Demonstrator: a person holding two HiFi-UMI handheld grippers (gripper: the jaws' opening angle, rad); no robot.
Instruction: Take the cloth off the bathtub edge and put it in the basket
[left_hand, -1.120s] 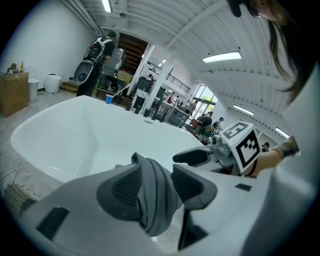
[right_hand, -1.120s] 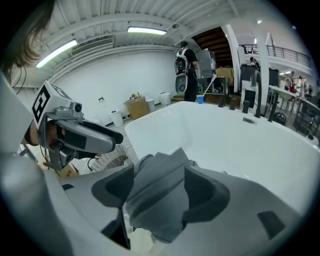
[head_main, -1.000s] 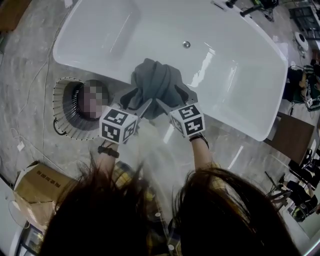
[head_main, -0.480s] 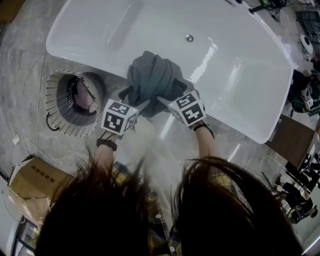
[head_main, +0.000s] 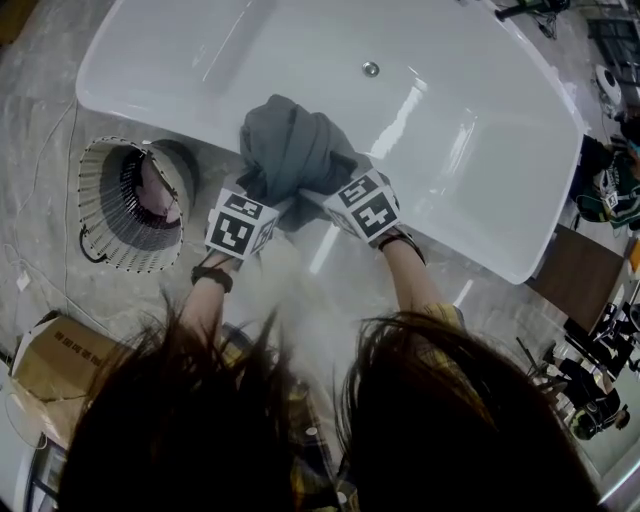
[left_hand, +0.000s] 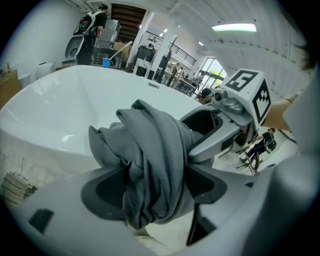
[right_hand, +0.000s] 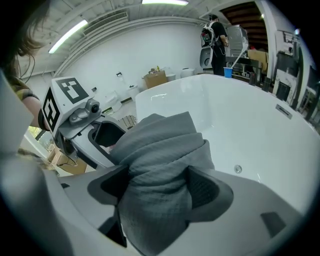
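Opening round grey cloth (head_main: 290, 145): both claws (head_main: 266, 194) (head_main: 320, 190)

bg: I see grey marbled floor (head_main: 100, 300) | cardboard box (head_main: 45, 365) lower L | white wall (right_hand: 150, 45) | ceiling strip light (left_hand: 234, 27) on | stairs (left_hand: 127, 11) at rear

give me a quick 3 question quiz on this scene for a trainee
1. True or false: the cloth already lies in the basket.
2. The basket stands: A) inside the bathtub B) on the floor beside it C) on its rim.
3. What sits between the jaws of the left gripper and the right gripper?
Key: 1 false, it is on the bathtub's edge. 2 B. 3 the cloth; both pairs of jaws have just been opening.
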